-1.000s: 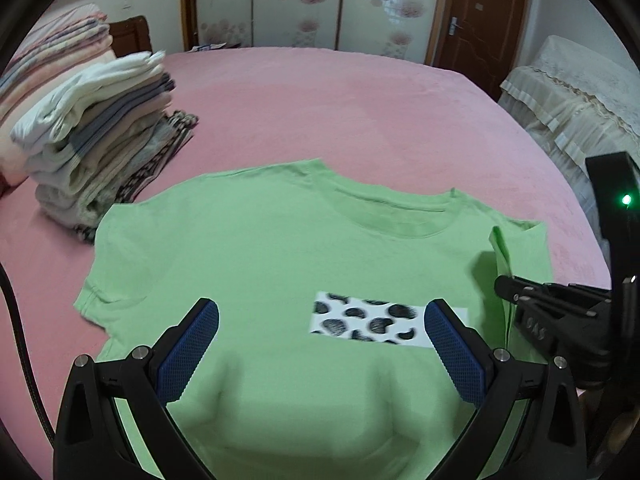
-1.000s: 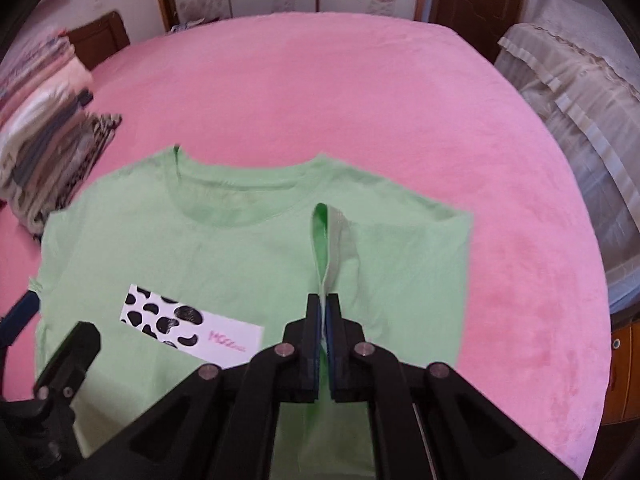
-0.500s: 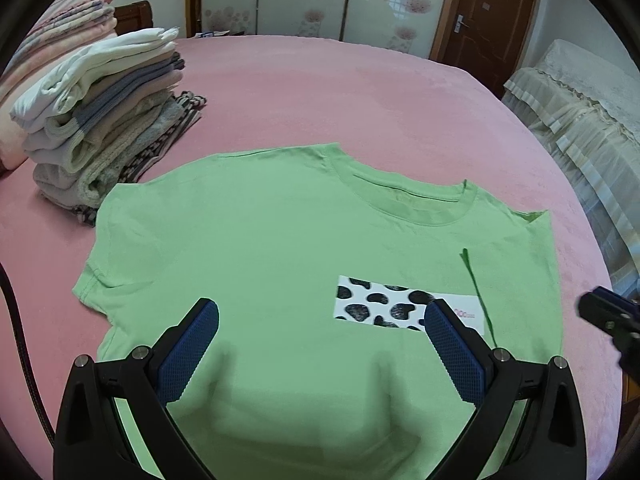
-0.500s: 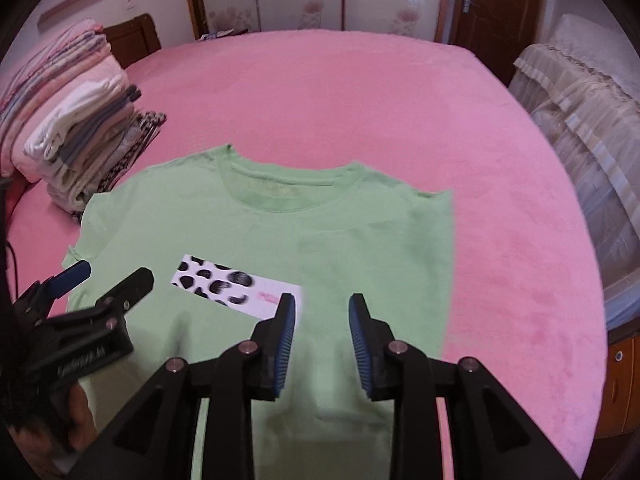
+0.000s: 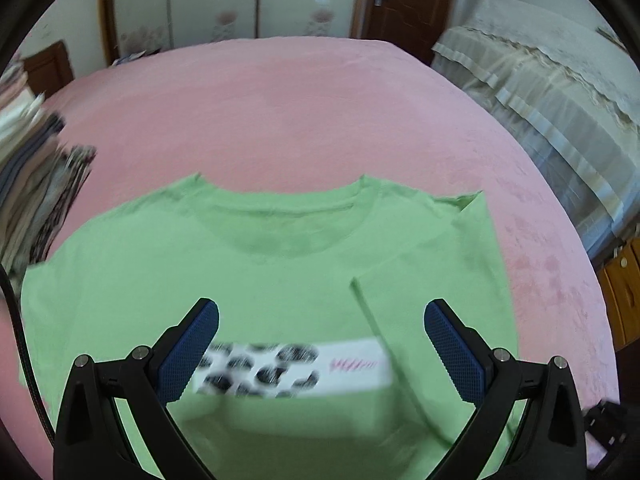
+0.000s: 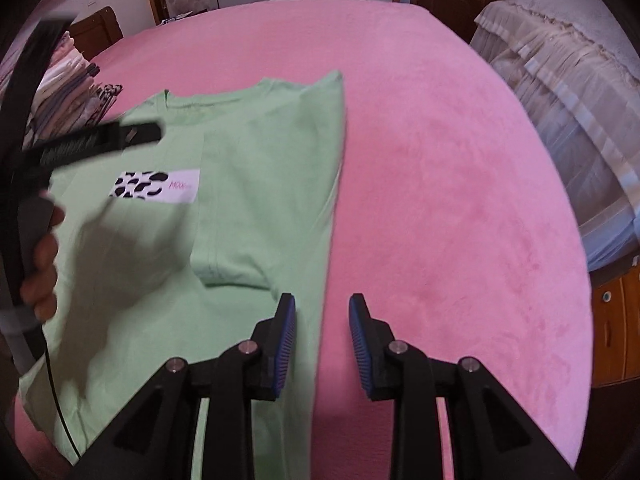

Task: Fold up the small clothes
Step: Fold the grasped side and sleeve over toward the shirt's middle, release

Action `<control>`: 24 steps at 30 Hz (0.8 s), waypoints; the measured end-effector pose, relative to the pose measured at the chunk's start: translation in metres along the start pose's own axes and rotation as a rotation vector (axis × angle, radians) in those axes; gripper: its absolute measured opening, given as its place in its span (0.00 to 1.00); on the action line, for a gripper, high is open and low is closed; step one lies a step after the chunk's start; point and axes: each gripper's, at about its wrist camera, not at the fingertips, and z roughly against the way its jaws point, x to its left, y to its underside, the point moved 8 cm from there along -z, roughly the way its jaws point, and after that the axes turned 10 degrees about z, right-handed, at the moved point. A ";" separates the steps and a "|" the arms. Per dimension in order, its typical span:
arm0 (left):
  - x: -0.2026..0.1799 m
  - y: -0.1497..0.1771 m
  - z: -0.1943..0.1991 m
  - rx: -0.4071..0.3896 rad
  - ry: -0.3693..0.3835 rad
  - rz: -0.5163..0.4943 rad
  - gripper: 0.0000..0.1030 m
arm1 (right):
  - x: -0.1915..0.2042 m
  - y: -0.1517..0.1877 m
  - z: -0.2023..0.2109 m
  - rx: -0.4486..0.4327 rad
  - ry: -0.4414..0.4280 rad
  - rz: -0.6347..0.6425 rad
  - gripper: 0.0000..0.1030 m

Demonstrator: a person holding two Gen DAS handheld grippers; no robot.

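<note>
- Now that the right gripper (image 6: 322, 344) has just opened and let go, the right sleeve (image 6: 236, 240) lies folded in over the green T-shirt (image 5: 248, 264), which is spread flat on the pink bed (image 6: 440, 160); the left side looks next.
- Its jaws stand apart, empty, pitched steeply down over the shirt's right edge.
- Left gripper (image 5: 320, 352) hangs wide open, empty, above the chest print (image 5: 288, 368).

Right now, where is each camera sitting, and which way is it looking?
Left wrist view: rides the left gripper, looking down over the green T-shirt; its open blue fingers show.
Right wrist view: rides the right gripper, looking down at the shirt's folded right edge; its own open fingers, the left gripper and the left hand show.
Both share the shirt, the pink bed and the clothes pile.
</note>
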 end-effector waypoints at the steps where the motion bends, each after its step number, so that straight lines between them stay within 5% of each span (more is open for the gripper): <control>1: -0.009 -0.007 -0.004 -0.008 0.001 -0.020 0.99 | 0.003 0.002 -0.003 0.000 -0.002 0.003 0.27; 9: -0.071 -0.049 -0.044 0.024 0.078 -0.091 0.99 | 0.006 0.009 -0.019 -0.027 -0.011 -0.013 0.33; 16: -0.106 -0.047 -0.075 0.164 0.178 -0.137 0.99 | -0.009 0.015 -0.014 -0.066 -0.023 -0.067 0.32; 21: -0.121 -0.036 -0.086 0.207 0.155 -0.218 0.99 | -0.003 0.017 -0.003 -0.094 0.003 -0.041 0.33; 24: -0.127 -0.031 -0.091 0.218 0.138 -0.259 0.84 | 0.002 0.013 -0.004 -0.100 0.039 -0.010 0.33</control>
